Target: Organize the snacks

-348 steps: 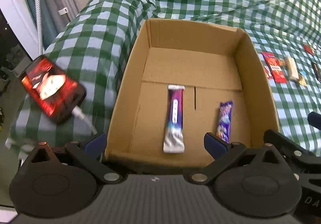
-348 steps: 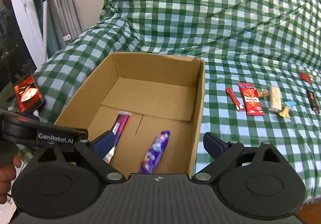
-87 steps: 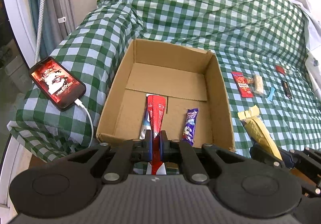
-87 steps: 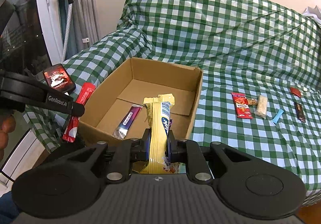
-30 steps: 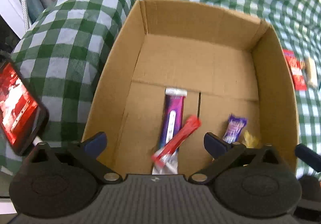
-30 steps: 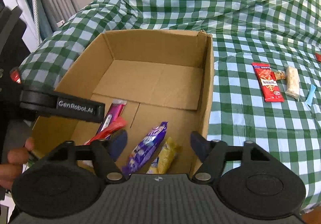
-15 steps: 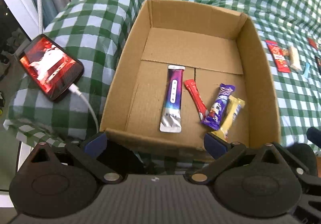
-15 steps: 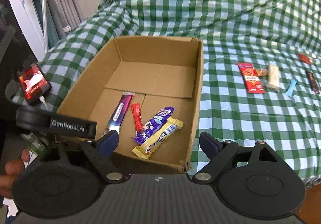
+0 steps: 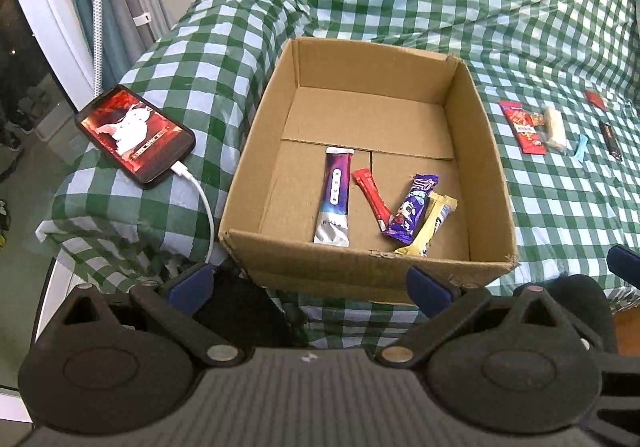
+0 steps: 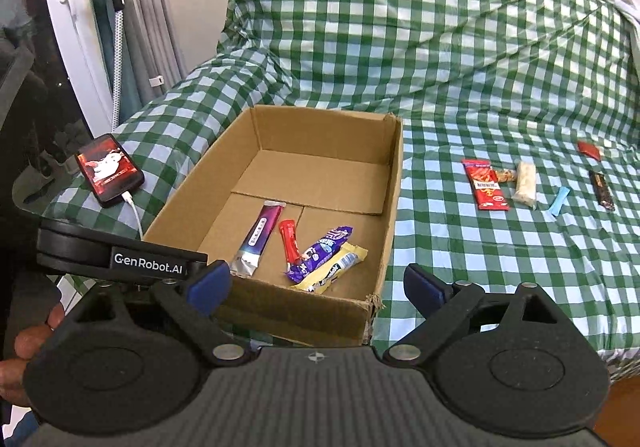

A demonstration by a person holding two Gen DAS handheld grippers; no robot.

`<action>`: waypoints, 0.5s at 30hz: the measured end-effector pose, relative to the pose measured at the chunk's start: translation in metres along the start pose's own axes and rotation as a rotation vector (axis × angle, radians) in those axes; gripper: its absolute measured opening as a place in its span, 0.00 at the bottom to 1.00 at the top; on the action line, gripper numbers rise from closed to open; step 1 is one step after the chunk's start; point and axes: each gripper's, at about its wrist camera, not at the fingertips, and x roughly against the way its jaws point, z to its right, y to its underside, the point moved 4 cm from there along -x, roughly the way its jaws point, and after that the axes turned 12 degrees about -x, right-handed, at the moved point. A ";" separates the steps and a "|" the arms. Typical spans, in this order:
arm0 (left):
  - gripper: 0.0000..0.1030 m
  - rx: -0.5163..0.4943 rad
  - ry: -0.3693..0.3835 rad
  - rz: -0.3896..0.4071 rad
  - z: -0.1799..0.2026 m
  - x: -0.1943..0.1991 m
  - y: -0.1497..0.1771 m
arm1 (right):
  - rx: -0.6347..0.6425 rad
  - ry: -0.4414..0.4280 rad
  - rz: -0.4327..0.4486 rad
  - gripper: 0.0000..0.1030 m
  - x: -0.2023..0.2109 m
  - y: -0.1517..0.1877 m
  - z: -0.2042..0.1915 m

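Observation:
An open cardboard box sits on a green checked cloth. Inside lie a purple-silver bar, a red stick, a purple wrapper and a yellow bar. More snacks lie to the right: a red packet, a pale bar, a blue stick, a dark bar and a small red piece. My left gripper is open and empty before the box's near wall. My right gripper is open and empty there too.
A lit phone on a white cable lies on the cloth left of the box. Curtains and a white frame stand at the far left. The cloth's front edge drops off below the box.
Both grippers have pulled back and up from the box. They dropped the red stick and the yellow bar into it, where both now lie still.

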 end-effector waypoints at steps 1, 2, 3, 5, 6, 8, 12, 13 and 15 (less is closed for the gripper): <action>1.00 0.002 0.003 0.005 0.000 0.003 0.002 | 0.003 0.001 0.006 0.92 0.003 0.001 0.000; 1.00 0.003 0.005 0.011 0.001 0.006 0.004 | 0.006 0.001 0.011 0.92 0.006 0.002 0.000; 1.00 0.003 0.004 0.017 0.001 0.009 0.005 | 0.008 0.001 0.015 0.92 0.009 0.003 0.000; 1.00 0.002 0.001 0.030 0.002 0.014 0.006 | 0.012 0.004 0.025 0.93 0.014 0.005 0.000; 1.00 0.002 0.001 0.036 0.002 0.017 0.007 | 0.012 0.005 0.028 0.93 0.017 0.006 0.000; 1.00 0.002 0.000 0.048 0.002 0.022 0.009 | 0.012 0.005 0.036 0.93 0.021 0.008 0.001; 1.00 0.006 -0.007 0.068 0.001 0.033 0.012 | 0.016 0.001 0.055 0.93 0.031 0.011 0.000; 1.00 0.008 -0.007 0.072 0.001 0.035 0.013 | 0.018 0.000 0.060 0.93 0.034 0.011 0.000; 1.00 0.011 -0.007 0.079 0.001 0.039 0.015 | 0.024 -0.002 0.068 0.93 0.038 0.012 -0.001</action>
